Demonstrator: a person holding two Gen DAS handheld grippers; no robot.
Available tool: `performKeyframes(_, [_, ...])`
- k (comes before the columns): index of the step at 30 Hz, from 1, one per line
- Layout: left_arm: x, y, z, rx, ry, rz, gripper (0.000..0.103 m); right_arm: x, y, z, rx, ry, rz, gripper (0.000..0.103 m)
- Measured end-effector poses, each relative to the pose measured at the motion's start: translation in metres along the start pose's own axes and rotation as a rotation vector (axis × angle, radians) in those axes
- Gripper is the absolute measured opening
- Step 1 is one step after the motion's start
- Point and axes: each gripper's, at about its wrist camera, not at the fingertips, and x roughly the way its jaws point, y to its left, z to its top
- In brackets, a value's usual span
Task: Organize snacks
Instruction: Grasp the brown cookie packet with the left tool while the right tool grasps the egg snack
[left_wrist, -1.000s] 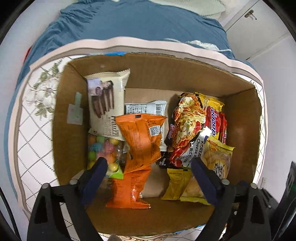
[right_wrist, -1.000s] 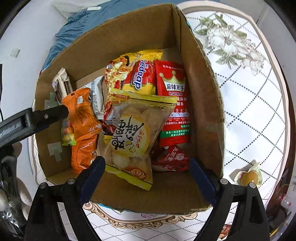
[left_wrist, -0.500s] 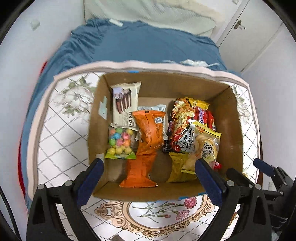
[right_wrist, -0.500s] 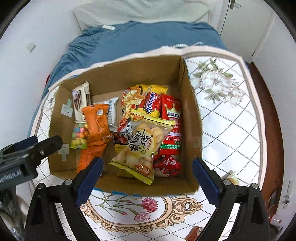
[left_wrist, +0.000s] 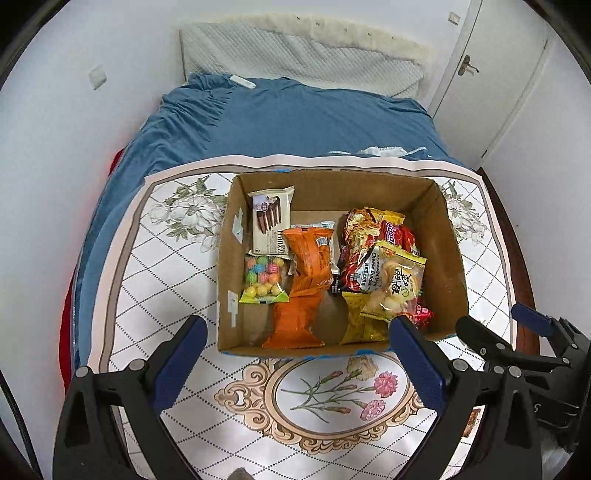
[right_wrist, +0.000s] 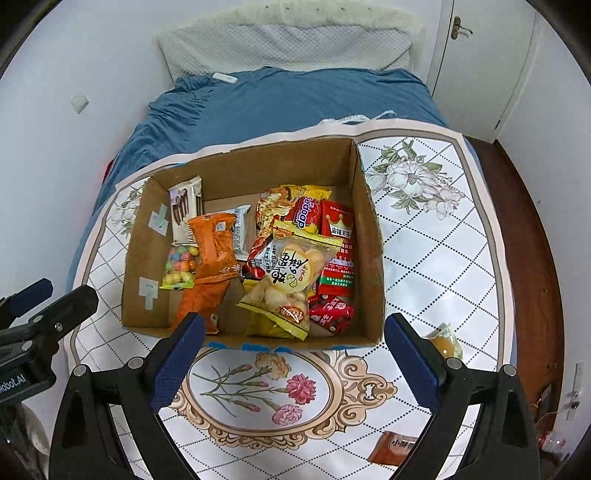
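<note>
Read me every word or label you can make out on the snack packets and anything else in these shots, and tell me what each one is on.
"Bedapp", uncertain: red and yellow packet in the cardboard box.
"麻辣王子": red crown packet.
"Cheese Buldak", partly covered: noodle packet.
"robot.AI", start cut off: left gripper.
"小麻", cut off: orange packet on the tablecloth.
Fine print, barcodes and the large characters on the yellow-edged bag: not readable.

You held the left gripper (left_wrist: 297, 354) and the right gripper (right_wrist: 291, 350) side by side above the near edge of the cardboard box (left_wrist: 448, 236), both tilted steeply downward, jaws spread wide and empty.
</note>
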Motion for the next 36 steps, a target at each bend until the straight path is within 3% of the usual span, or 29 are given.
performKeyframes(13, [-0.042,-0.011,-0.034,0.003,-0.055,0.017,0.101,-0.050,0.005,-0.028,-0.021,-0.059,0.039,0.099])
performKeyframes(17, [-0.045,-0.027,-0.057,-0.001,-0.034,0.020,0.101,-0.056,-0.015,-0.053,0.046,-0.039,0.108,0.099])
performKeyframes(18, [-0.042,-0.033,-0.064,-0.001,-0.019,0.016,0.101,-0.054,-0.036,-0.074,0.107,-0.011,0.126,0.099])
performKeyframes(23, [-0.003,-0.088,-0.108,0.009,0.132,-0.058,0.101,-0.039,-0.093,-0.120,0.225,0.075,0.097,0.100])
performKeyframes(24, [0.007,-0.101,-0.115,0.012,0.166,-0.077,0.101,-0.025,-0.130,-0.144,0.284,0.138,0.060,0.100])
performKeyframes(27, [0.048,-0.143,-0.137,-0.011,0.306,-0.159,0.101,-0.013,-0.164,-0.166,0.338,0.188,0.034,0.100])
performKeyframes(29, [0.080,-0.166,-0.152,-0.075,0.426,-0.218,0.101,0.003,-0.210,-0.195,0.393,0.243,-0.014,0.100])
performKeyframes(32, [0.128,-0.193,-0.176,-0.236,0.603,-0.309,0.101,0.016,-0.242,-0.213,0.429,0.280,-0.039,0.100])
performKeyframes(36, [0.168,-0.213,-0.198,-0.447,0.733,-0.372,0.101,0.038,-0.279,-0.228,0.476,0.316,-0.049,0.100])
